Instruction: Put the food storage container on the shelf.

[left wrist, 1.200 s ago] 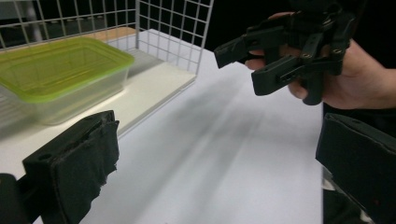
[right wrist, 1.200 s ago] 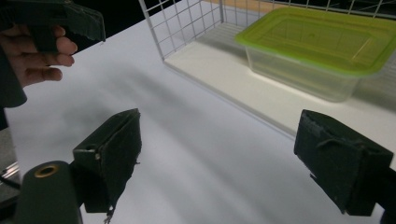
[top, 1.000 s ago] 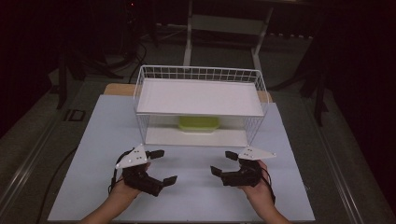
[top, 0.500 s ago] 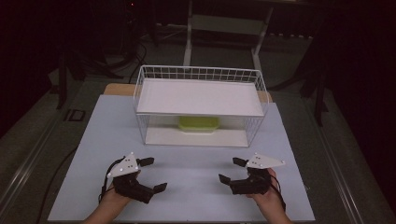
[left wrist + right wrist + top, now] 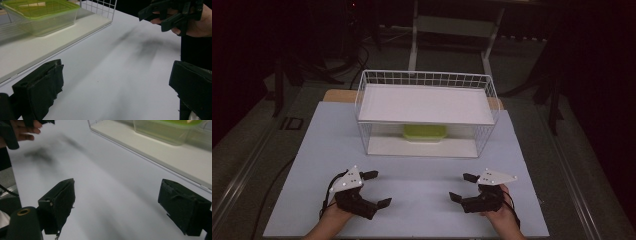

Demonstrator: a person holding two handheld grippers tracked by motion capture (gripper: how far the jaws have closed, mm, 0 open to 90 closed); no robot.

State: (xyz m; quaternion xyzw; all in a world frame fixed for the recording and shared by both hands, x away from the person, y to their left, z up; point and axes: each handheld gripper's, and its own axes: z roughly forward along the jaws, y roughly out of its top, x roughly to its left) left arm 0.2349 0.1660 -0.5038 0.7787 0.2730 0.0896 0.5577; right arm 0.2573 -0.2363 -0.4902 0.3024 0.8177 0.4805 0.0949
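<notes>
A clear container with a green lid (image 5: 424, 131) sits on the lower shelf of a white wire rack (image 5: 362, 95) at the back middle of the table. My left gripper (image 5: 378, 188) is held low near the front left edge, open, nothing between its jaws. My right gripper (image 5: 461, 186) mirrors it at the front right, also open and empty. In the left gripper view the container (image 5: 40, 15) lies far ahead to the left of the open gripper (image 5: 115, 82). In the right gripper view the container (image 5: 170, 130) is ahead to the right of the open gripper (image 5: 117, 202).
The pale table top (image 5: 427, 175) stretches between the grippers and the rack. The rack's upper shelf (image 5: 427, 102) is a flat white board over the container. A dark floor with stands and cables surrounds the table. The other hand (image 5: 195, 25) shows in the left gripper view.
Both hands have drawn back toward the table's near edge and slightly apart. Both grippers stay open and empty.
</notes>
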